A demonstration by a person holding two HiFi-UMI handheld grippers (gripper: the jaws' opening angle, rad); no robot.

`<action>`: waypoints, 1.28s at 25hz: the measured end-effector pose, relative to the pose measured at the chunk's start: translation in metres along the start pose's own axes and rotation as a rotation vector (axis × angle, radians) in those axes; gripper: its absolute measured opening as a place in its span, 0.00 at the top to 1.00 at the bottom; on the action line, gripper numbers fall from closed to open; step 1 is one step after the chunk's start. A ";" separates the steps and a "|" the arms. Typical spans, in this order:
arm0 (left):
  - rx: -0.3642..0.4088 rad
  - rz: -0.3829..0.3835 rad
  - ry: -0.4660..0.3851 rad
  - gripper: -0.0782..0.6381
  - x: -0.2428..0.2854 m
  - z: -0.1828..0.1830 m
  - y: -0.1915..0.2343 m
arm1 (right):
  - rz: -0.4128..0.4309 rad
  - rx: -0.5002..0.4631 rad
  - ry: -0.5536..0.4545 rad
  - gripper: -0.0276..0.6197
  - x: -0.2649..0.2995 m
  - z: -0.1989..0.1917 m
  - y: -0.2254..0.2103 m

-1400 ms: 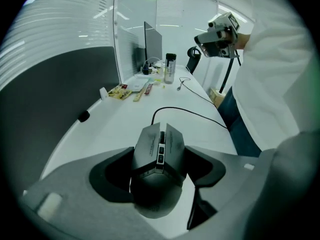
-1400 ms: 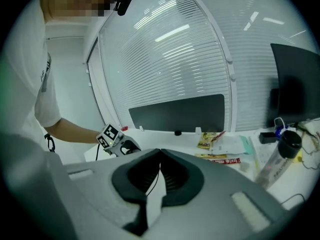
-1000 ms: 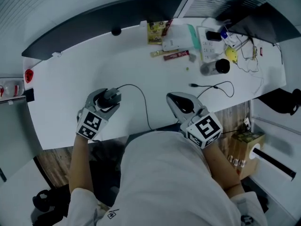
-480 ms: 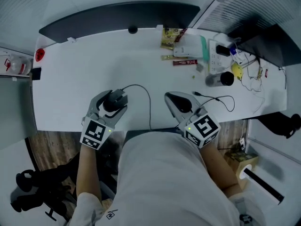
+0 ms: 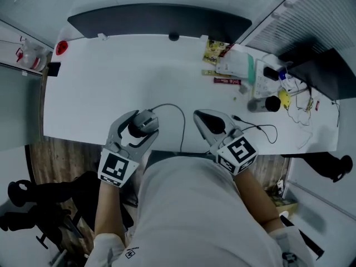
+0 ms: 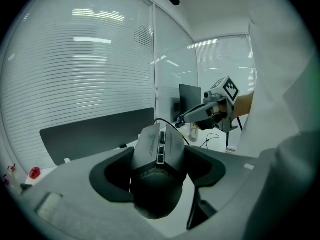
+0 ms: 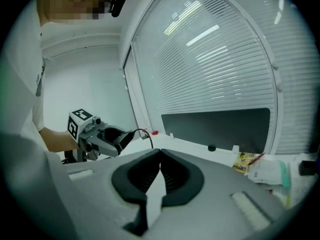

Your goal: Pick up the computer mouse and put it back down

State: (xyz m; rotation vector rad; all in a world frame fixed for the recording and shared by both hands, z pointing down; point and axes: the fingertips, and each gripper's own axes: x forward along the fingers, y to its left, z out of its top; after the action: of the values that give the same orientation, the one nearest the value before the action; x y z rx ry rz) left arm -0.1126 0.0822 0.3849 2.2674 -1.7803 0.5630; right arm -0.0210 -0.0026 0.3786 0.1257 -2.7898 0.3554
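We log the left gripper (image 5: 143, 122) fingers clamped on the mouse (image 5: 146, 119) near the desk's (image 5: 105, 82) front edge, right gripper (image 5: 201, 117) fingers closed and empty; risk: its cable (image 5: 181, 121) drags, twisting the mouse loose.

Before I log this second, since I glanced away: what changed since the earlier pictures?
The left tongs, shut on the mouse throughout, carried it nearer the right tongs and, it seems, a little higher. Nothing was taken hold of or let go. The right tongs stayed shut and empty, in about the same place.
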 end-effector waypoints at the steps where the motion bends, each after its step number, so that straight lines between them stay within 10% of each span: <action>1: -0.003 0.008 -0.006 0.45 -0.003 0.001 -0.001 | 0.004 -0.004 0.001 0.95 0.000 0.000 0.002; 17: -0.010 0.063 -0.033 0.45 -0.030 0.007 -0.003 | 0.024 -0.015 0.012 0.95 0.004 -0.001 0.020; 32: 0.010 -0.044 0.037 0.45 0.013 -0.014 0.019 | -0.099 0.039 0.011 0.95 -0.011 -0.008 -0.006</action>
State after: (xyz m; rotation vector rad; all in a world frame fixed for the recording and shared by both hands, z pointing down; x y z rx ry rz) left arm -0.1302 0.0711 0.4021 2.2812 -1.7097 0.6035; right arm -0.0076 -0.0061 0.3838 0.2688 -2.7546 0.3852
